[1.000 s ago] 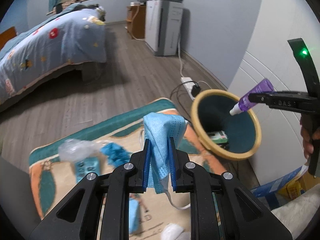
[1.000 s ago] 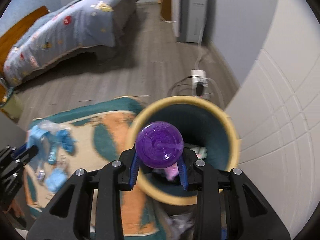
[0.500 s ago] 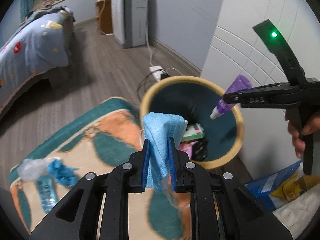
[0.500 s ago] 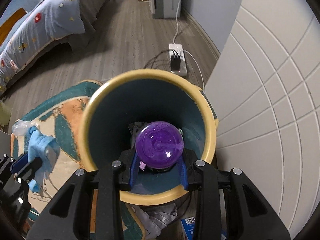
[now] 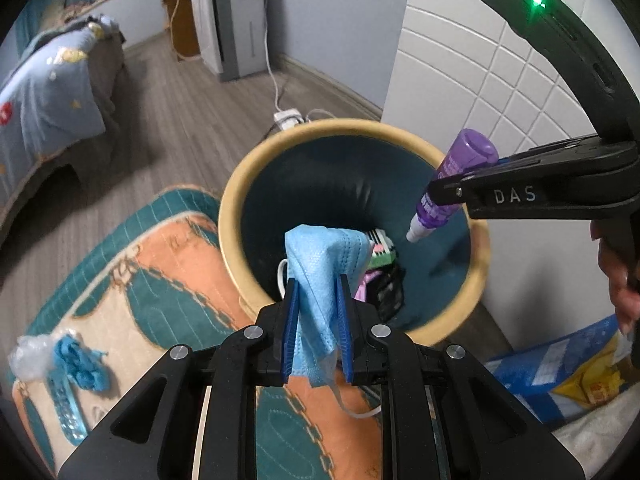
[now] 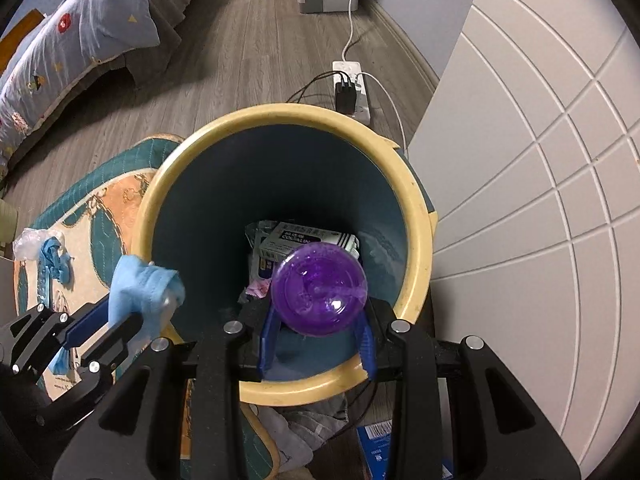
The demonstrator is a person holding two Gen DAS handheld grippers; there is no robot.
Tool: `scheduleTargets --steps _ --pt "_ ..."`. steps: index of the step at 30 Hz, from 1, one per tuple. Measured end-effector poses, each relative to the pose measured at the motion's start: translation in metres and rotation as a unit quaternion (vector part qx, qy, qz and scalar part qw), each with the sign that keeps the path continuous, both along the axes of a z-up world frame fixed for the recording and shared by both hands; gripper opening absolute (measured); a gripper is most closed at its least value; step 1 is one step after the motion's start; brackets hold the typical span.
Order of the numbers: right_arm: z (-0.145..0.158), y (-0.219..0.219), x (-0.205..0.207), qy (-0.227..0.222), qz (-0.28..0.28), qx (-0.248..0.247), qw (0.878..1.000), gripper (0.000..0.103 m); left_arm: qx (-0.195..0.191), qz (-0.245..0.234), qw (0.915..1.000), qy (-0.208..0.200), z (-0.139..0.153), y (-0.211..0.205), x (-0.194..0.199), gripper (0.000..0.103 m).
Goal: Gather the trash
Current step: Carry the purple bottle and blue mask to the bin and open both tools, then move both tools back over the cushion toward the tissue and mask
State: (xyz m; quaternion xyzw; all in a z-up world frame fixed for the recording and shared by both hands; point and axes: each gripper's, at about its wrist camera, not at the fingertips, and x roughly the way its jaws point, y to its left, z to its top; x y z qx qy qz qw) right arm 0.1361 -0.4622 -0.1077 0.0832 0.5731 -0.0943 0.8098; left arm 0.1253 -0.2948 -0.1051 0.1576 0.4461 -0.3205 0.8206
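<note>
While both grippers hang over the bin [image 6: 416, 216], each pinches one piece of trash. Left gripper [image 5: 317, 300]: fingers pressed on a folded blue face mask [image 5: 324, 264], held above the near rim, ear loop dangling. Right gripper [image 6: 314, 332]: clamped on a purple bottle [image 6: 320, 288], cap pointing down into the bin's mouth. Boxes and wrappers [image 6: 304, 240] lie at the bottom. Bin stands on the wood floor, touching a patterned rug [image 5: 160, 280]; blue scraps [image 5: 80, 360] lie on the rug.
</note>
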Motion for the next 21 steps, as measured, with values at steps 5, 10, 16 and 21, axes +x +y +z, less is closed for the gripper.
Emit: scheduleTargets --steps 5,10,16,21 --pt "0.009 -0.001 0.001 -0.031 -0.003 -0.011 0.999 0.05 -0.016 0.007 0.9996 -0.024 0.007 0.002 -0.001 0.048" --pt "0.013 -0.002 0.003 -0.039 -0.011 -0.012 0.999 0.06 -0.023 0.02 0.9991 -0.03 0.014 0.01 0.0 0.07" --pt "0.019 0.004 0.003 -0.046 -0.013 -0.016 0.999 0.082 -0.014 0.034 0.9983 -0.046 0.022 0.021 -0.001 0.091" --pt "0.033 0.014 -0.003 -0.066 -0.008 -0.017 0.998 0.097 -0.014 0.05 0.9969 -0.059 0.037 0.041 -0.006 0.093"
